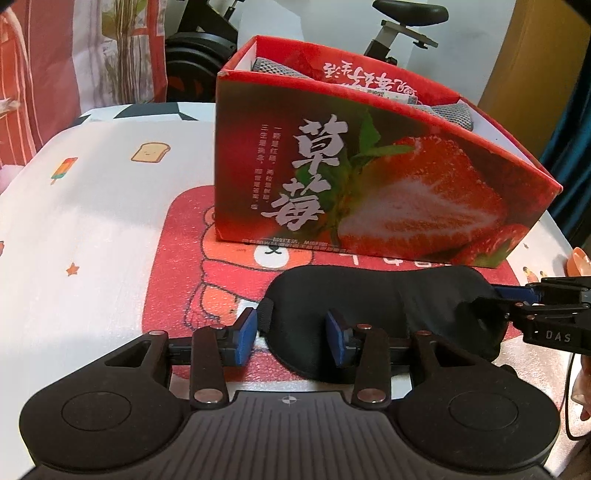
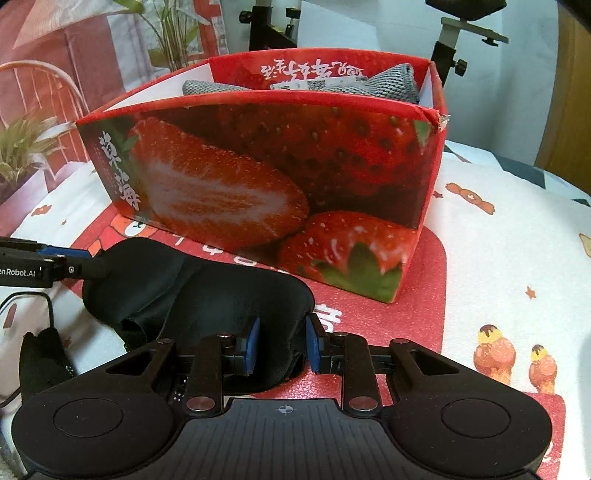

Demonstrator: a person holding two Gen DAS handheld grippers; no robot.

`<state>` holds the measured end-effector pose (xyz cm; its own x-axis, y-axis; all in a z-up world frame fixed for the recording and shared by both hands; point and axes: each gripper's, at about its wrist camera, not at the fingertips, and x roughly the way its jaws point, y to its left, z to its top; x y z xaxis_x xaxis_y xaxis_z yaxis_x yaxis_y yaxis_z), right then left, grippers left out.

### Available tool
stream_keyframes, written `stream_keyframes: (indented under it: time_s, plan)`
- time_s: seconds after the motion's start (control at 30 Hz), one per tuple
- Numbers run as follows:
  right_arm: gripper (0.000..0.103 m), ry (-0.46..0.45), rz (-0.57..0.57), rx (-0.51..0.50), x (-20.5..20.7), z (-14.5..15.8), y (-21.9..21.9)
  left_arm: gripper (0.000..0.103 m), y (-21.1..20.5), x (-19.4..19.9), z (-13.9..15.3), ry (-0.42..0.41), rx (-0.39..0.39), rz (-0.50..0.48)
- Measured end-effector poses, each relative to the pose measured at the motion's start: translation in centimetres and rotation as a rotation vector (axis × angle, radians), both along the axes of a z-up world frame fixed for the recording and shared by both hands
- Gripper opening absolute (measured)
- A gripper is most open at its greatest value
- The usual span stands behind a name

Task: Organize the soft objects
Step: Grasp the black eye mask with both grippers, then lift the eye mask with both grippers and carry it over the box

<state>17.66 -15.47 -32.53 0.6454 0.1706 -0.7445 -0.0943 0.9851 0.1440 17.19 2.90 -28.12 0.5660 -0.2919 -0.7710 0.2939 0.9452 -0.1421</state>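
Note:
A black padded eye mask (image 1: 388, 310) lies on the red bear mat in front of the strawberry box (image 1: 369, 177). My left gripper (image 1: 291, 338) stands open around the mask's left end. The right pad touches the fabric, and a strip of mat shows beside the left pad (image 1: 247, 336). My right gripper (image 2: 282, 345) is shut on the mask's (image 2: 221, 295) other end, with black fabric filling the gap between its blue pads. Each view shows the other gripper at a mask end: the right gripper (image 1: 506, 304) and the left gripper (image 2: 98, 264). A grey knit cloth (image 2: 391, 83) lies inside the box (image 2: 277, 177).
The box stands on a white cartoon-print cloth (image 1: 92, 221) over a table, whose rounded edges fall away left and right. An exercise bike (image 1: 399, 22) stands behind it. A black cable (image 2: 33, 299) and a small black item (image 2: 40, 358) lie at the near left.

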Motion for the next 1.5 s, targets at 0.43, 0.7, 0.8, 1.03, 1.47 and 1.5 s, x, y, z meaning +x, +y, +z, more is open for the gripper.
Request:
stream_keyframes:
  time_s: [0.43, 0.7, 0.8, 1.03, 1.47, 1.5]
  plan:
    - [0.035, 0.001, -0.039, 0.049, -1.0, 0.6, -1.6, 0.055, -0.3, 0.0, -0.2, 0.013, 0.014, -0.025]
    - [0.04, 0.028, -0.019, 0.039, -0.6, 0.1, -1.0, 0.055, -1.3, -0.4, -0.2, 0.029, 0.011, -0.082]
    - [0.04, 0.027, -0.014, 0.034, -0.5, 0.0, -0.7, 0.054, -1.5, -0.6, -0.2, 0.021, 0.02, -0.084]
    - [0.04, 0.029, -0.004, 0.033, -0.4, 0.0, -0.3, 0.044, -1.3, -0.7, -0.2, 0.018, 0.006, -0.075]
    - [0.035, -0.017, -0.009, 0.123, -1.1, 1.3, -0.6, 0.041, -0.9, -1.7, 0.5, 0.018, -0.027, -0.063]
    - [0.034, -0.026, -0.005, 0.127, -1.2, 1.5, -0.5, 0.041, -1.0, -1.8, 0.7, 0.015, -0.032, -0.063]
